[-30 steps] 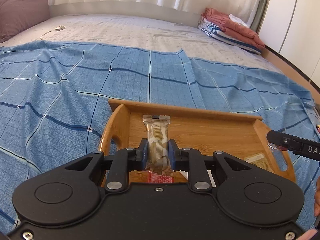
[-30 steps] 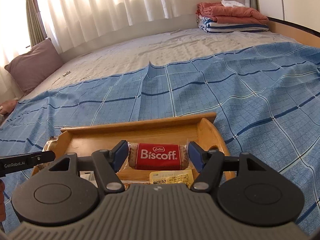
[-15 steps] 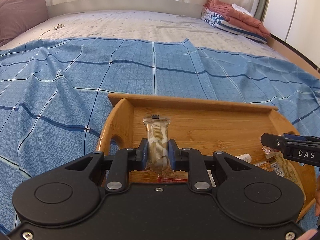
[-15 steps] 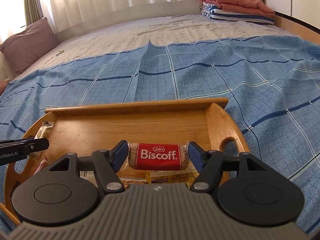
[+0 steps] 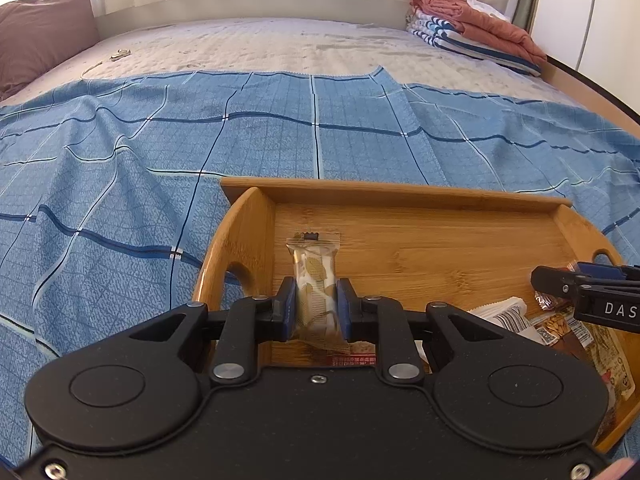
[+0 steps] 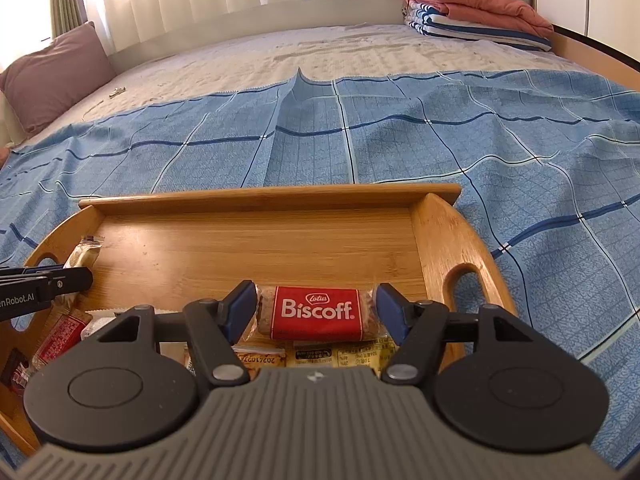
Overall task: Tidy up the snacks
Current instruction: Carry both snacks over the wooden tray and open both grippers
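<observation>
A wooden tray with cut-out handles lies on a blue checked cloth; it also shows in the right wrist view. My left gripper is shut on a beige snack bar and holds it upright over the tray's left end. My right gripper is shut on a red Biscoff packet, gripped by its ends, over the tray's right part. Several loose snack packets lie at the tray's near side, also in the right wrist view.
The blue checked cloth covers the near half of a bed. A brown pillow lies at the far left and folded blankets at the far right. A small metal object lies on the mattress.
Both grippers have moved forward and lower over the tray with their snacks still held. More of the tray floor and the loose packets now show.
</observation>
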Demonstrator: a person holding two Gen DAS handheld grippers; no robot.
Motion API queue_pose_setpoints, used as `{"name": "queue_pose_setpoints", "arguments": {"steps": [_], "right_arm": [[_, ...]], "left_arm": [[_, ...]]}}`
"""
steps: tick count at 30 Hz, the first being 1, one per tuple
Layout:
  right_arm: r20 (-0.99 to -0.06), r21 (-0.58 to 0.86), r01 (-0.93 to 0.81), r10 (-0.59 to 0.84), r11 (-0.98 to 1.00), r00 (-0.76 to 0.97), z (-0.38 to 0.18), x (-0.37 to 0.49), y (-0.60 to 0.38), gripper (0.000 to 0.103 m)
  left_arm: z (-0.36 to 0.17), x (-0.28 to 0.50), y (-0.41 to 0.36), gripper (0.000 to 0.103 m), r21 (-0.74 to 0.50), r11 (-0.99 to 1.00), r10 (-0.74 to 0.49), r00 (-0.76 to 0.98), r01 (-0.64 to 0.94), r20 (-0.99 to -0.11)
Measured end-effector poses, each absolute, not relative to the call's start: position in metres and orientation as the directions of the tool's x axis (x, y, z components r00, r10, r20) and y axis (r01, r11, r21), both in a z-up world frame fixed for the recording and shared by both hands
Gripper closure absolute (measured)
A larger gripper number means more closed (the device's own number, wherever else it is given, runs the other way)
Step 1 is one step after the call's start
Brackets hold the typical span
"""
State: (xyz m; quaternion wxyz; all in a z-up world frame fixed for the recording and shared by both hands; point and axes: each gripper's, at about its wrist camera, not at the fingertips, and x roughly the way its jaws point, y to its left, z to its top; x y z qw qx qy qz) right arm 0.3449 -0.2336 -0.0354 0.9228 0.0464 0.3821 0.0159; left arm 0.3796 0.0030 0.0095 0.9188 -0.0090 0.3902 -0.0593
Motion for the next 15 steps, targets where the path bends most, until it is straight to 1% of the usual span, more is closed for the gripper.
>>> {"name": "queue_pose_setpoints", "arguments": {"steps": [5, 8, 10, 11, 12, 13, 15], "right_arm": [[-0.698, 0.086, -0.001, 0.061, 0.996, 0.714, -0.037, 0.343, -0.233, 0.034], [-0.693, 0.088, -0.007, 0.067, 0.996, 0.718, -0.037, 0.341, -0.233, 0.032], [-0.685, 0.094, -0.004, 0.068, 0.996, 0.725, -0.036, 0.338, -0.233, 0.028], [-0.681, 0.097, -0.004, 0.069, 0.995, 0.729, -0.035, 0.337, -0.233, 0.023], [-0.678, 0.1, -0.006, 0.072, 0.995, 0.731, -0.034, 0.335, -0.233, 0.023], [-0.676, 0.098, -0.01, 0.074, 0.995, 0.734, -0.031, 0.333, -0.233, 0.023], [-0.668, 0.084, -0.018, 0.07, 0.996, 0.741, -0.026, 0.328, -0.232, 0.022]], "left_arm": [[0.009, 0.379, 0.001, 0.082, -0.052, 0.993, -0.109, 0.693, 0.103, -0.713], [0.01, 0.377, -0.001, 0.078, -0.037, 0.995, -0.093, 0.698, 0.095, -0.711], [0.014, 0.374, -0.002, 0.069, -0.026, 0.995, -0.089, 0.706, 0.099, -0.703], [0.016, 0.372, -0.002, 0.062, -0.024, 0.995, -0.089, 0.711, 0.102, -0.698], [0.019, 0.369, -0.003, 0.057, -0.019, 0.994, -0.089, 0.715, 0.105, -0.694], [0.022, 0.367, -0.004, 0.056, -0.015, 0.994, -0.089, 0.718, 0.109, -0.69], [0.03, 0.361, -0.005, 0.049, -0.009, 0.993, -0.092, 0.73, 0.116, -0.678]]}}
